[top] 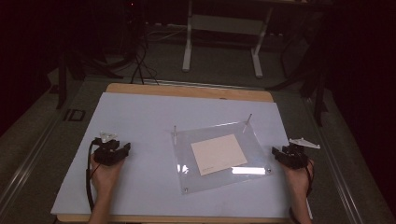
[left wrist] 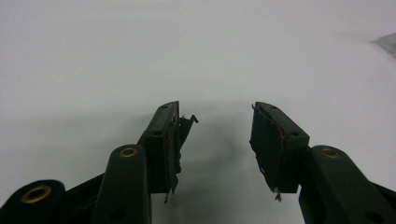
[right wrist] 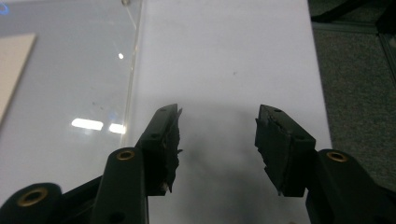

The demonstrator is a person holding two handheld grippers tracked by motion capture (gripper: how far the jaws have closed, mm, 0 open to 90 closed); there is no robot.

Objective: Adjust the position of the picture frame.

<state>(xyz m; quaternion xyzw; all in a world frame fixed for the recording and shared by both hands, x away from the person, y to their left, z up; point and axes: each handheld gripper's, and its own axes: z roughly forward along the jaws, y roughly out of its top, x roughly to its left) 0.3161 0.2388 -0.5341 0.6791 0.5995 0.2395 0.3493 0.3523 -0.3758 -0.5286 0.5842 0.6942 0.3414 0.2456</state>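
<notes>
A clear acrylic plate (top: 205, 179) lies at the middle of the white tabletop (top: 140, 116), with a tan card (top: 218, 153) under or inside it and thin posts at its far corners. My left gripper (top: 122, 150) rests on the table to the plate's left, held by a hand. In its own view the left gripper (left wrist: 217, 126) stands open over bare white surface. My right gripper (top: 276, 153) sits at the plate's right edge. Its own view shows the right gripper (right wrist: 217, 128) open, empty, just right of the plate's edge (right wrist: 133, 70) and the card (right wrist: 11, 74).
The white sheet covers a wooden table whose rim (top: 187, 90) shows at the back. Grey carpet (right wrist: 355, 70) lies past the table's right edge. A white frame stand (top: 224, 37) and cables (top: 140, 65) are on the dark floor behind.
</notes>
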